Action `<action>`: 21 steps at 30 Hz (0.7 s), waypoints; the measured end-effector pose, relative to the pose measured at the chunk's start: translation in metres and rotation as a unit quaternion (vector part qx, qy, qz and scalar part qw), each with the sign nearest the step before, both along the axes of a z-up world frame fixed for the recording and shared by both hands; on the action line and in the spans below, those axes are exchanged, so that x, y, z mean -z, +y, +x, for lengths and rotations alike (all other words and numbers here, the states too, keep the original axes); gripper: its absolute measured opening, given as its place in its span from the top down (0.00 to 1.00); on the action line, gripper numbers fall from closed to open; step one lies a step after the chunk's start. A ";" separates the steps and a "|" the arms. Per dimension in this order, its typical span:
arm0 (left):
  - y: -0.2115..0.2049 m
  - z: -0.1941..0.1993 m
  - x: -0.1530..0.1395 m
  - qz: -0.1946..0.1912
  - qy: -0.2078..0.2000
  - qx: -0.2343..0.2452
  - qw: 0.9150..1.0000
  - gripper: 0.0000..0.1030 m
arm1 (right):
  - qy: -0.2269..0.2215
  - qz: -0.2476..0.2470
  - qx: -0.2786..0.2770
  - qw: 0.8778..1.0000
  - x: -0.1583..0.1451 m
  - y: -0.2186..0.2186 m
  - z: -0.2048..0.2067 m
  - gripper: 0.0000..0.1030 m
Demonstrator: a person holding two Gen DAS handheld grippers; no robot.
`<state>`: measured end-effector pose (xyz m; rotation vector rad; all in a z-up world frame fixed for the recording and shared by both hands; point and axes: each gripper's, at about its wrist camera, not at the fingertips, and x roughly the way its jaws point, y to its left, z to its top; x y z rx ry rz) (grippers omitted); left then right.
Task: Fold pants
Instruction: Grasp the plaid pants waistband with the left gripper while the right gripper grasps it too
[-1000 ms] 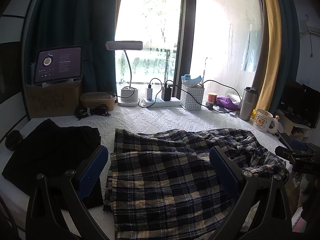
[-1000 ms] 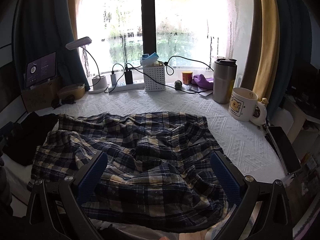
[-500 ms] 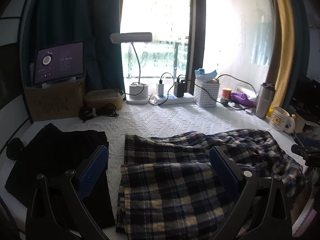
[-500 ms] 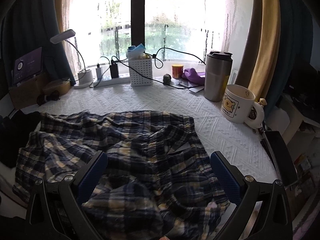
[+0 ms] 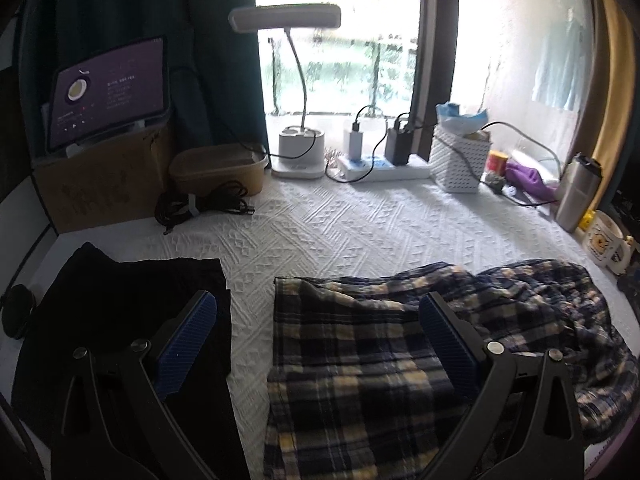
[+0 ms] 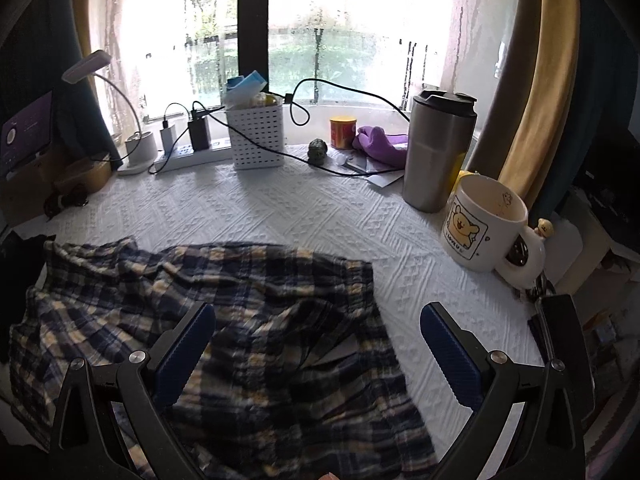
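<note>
White bedspread (image 6: 320, 216) w/ plaid pants (image 6: 240, 320); mug (image 6: 484, 228) reads "I LOVE U".

Left gripper (image 5: 318, 334), right gripper (image 6: 318, 344): black frames, ribbed blue pads, silver screws.

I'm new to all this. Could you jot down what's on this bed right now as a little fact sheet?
surface: white textured bedspread
garment being folded: plaid pants, rumpled, lying flat
beside it: black garment, apart from the plaid
left gripper: open, holding nothing
right gripper: open, holding nothing
near the window: desk lamp, steel tumbler, bear mug
</note>
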<state>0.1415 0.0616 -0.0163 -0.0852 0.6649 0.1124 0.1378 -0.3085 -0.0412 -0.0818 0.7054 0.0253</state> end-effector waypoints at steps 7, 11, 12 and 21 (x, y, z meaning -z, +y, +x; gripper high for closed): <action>0.014 0.038 0.017 0.015 0.044 -0.003 0.999 0.03 | 0.013 -0.006 -0.020 1.000 -0.002 -0.012 0.038 0.00; 0.020 0.059 0.032 0.022 0.078 0.004 0.997 0.03 | 0.045 -0.001 -0.032 0.998 0.012 -0.017 0.062 0.00; 0.021 0.063 0.035 0.025 0.083 0.005 0.996 0.03 | 0.054 0.002 -0.033 0.998 0.016 -0.020 0.068 0.00; 0.035 0.089 0.066 0.000 0.149 0.024 0.988 0.03 | 0.124 0.044 -0.039 0.991 0.051 -0.041 0.109 0.07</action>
